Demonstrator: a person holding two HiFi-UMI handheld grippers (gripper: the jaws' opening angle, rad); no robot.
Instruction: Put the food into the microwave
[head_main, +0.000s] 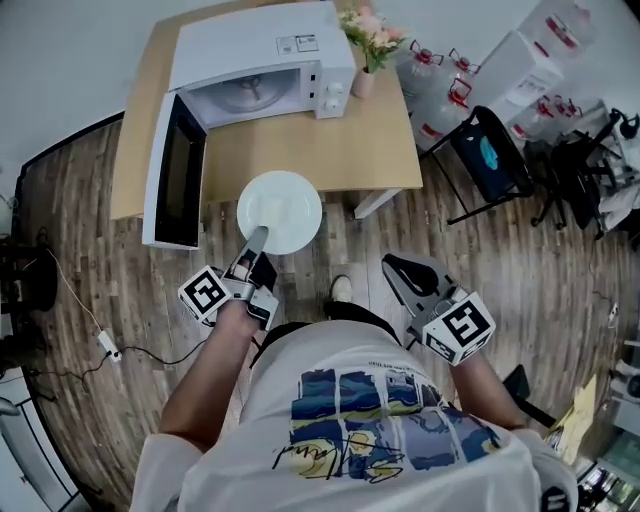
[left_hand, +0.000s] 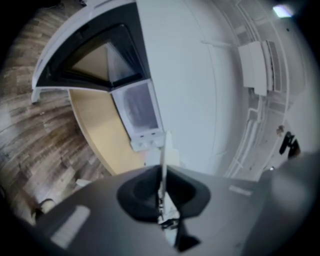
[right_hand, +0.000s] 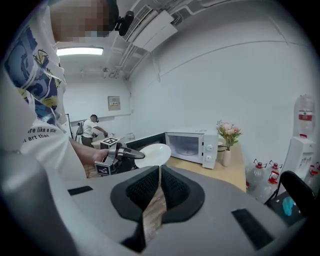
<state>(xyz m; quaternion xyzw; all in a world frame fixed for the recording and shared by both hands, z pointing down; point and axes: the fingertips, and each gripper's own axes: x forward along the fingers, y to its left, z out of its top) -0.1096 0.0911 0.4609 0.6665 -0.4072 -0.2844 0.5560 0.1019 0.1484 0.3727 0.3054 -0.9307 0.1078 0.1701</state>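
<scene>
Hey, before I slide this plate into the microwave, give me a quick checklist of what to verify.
1. Microwave door open: ok, it stands wide to the left.
2. Cavity free: ok, only the turntable shows inside.
3. Grip on the plate: ok, the left gripper is shut on its near rim.
4. Food on the plate: cannot tell, the surface looks plain white in the head view.
5. Right gripper out of the way: ok, shut on nothing, off to the side of the table.
</scene>
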